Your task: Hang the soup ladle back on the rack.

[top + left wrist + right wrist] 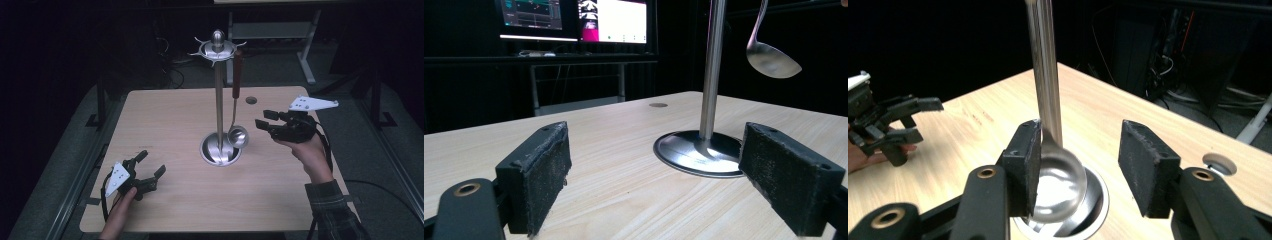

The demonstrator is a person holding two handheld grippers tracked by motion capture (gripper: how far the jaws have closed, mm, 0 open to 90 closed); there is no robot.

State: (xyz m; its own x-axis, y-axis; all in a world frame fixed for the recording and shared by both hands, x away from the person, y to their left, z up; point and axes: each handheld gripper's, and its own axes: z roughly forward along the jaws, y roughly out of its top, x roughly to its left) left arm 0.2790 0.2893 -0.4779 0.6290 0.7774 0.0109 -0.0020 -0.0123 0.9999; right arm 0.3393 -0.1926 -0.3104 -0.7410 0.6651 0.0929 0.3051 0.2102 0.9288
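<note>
ladle (1058,182) bowl hangs just ahead of the right gripper's (1078,165) parted jaws.

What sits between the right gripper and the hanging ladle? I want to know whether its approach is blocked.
Nothing. In the high view, bare table separates the right gripper from the ladle; the right gripper view shows its open jaws facing the bowl.

One ladle (238,135) hangs on one metal stand (219,100); two grippers, left (148,168) and right (264,120), are over one desk (170,125).

2 black grippers, padded fingers (1148,167), brass rivets, grey plates, plaid sleeve (336,210)
</note>
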